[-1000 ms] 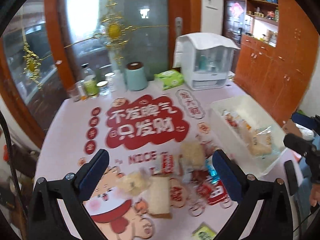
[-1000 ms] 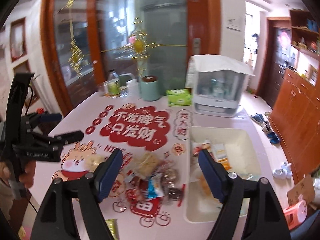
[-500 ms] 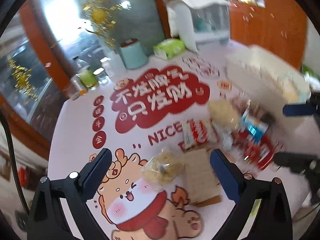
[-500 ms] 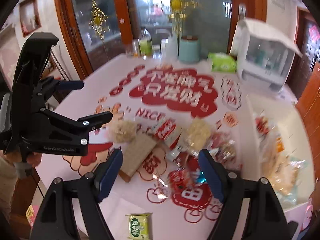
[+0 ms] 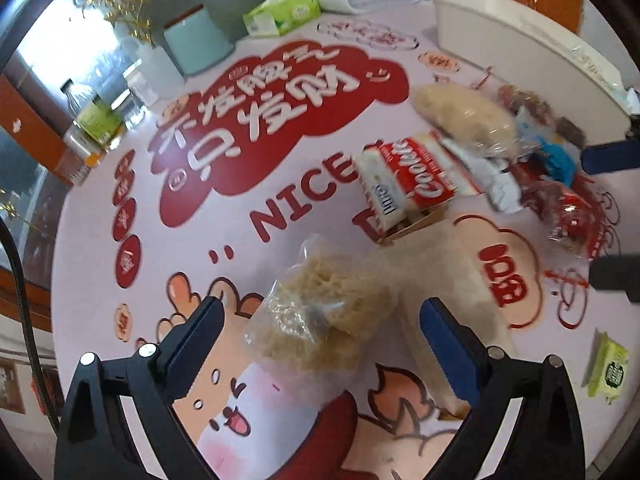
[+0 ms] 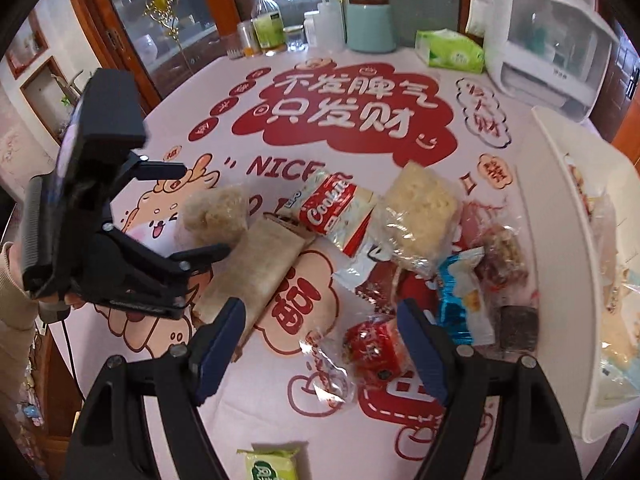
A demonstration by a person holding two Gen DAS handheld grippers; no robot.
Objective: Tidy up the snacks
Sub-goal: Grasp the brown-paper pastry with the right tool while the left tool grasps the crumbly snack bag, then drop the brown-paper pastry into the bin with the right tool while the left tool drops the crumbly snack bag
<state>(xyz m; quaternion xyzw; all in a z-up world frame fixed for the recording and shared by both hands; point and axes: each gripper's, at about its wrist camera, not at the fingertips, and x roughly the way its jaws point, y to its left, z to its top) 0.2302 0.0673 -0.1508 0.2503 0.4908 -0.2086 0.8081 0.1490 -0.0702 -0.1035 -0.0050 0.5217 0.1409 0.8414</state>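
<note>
The rice puff [image 5: 320,312] in its clear bag now lies right between your left gripper [image 5: 320,320] jaws, where a second ago it was only a small shape far down the counter [image 5: 280,152]. You have brought that gripper down steeply over it; its jaws stand wide and are closing a little, with the bag between them but the pads not yet pressing on it. Your right gripper [image 6: 320,338] has dropped too, and now straddles the red packet [image 6: 372,346] at the near edge of the pile, jaws partly open and holding nothing (whether a pad already brushes the wrapper is hard to tell). Both hands, then, have gone from looking over the spread to each picking a target.

The rest of the pile sits just beyond: the cookie pack [image 5: 408,178], a flat tan packet [image 6: 256,272], a pale noodle bag [image 6: 420,208] and a blue wrapper [image 6: 460,292]. The bin [image 6: 560,240] stands to the right of them, already holding a few snacks, so most of the sorting is likely still ahead.
</note>
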